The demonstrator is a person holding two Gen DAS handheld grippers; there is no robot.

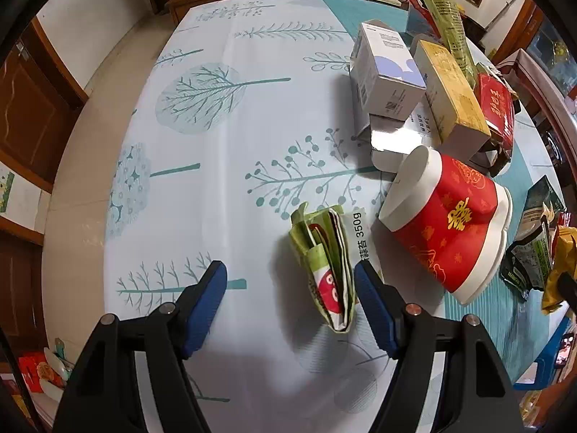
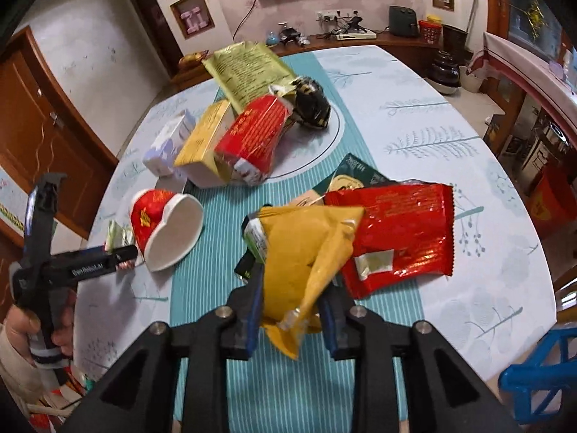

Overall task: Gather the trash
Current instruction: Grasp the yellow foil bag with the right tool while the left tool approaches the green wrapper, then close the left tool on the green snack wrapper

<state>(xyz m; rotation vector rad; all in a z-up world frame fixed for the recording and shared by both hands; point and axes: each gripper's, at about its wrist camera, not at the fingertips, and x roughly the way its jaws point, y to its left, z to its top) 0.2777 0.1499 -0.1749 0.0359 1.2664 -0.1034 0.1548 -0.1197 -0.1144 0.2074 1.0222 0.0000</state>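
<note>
Left wrist view: the left tongs [image 1: 290, 281] stand wide apart over the tree-printed surface [image 1: 216, 187] with nothing between the blue pads pressed. A folded green wrapper [image 1: 324, 263] lies on the cloth inside the gap, close against the pad at 3 o'clock and well apart from the other. At 2 o'clock from it a red heart-shaped box [image 1: 447, 223] lies tipped on its side, white base toward the camera. Farther off, around 1 o'clock, sit a white carton [image 1: 386, 72] and a yellow carton [image 1: 450, 97], touching side by side (a red packet shows just beyond them).

Right wrist view: the right tongs [image 2: 292, 306] are closed on a yellow snack bag [image 2: 306, 252], which hangs above the teal striped runner. Just past it, at 2 o'clock, a red foil packet [image 2: 400, 231] lies flat. At 9 o'clock the left tongs [image 2: 122, 252] reach toward the green wrapper [image 2: 117, 236] beside the heart-shaped box [image 2: 162, 227].
</note>
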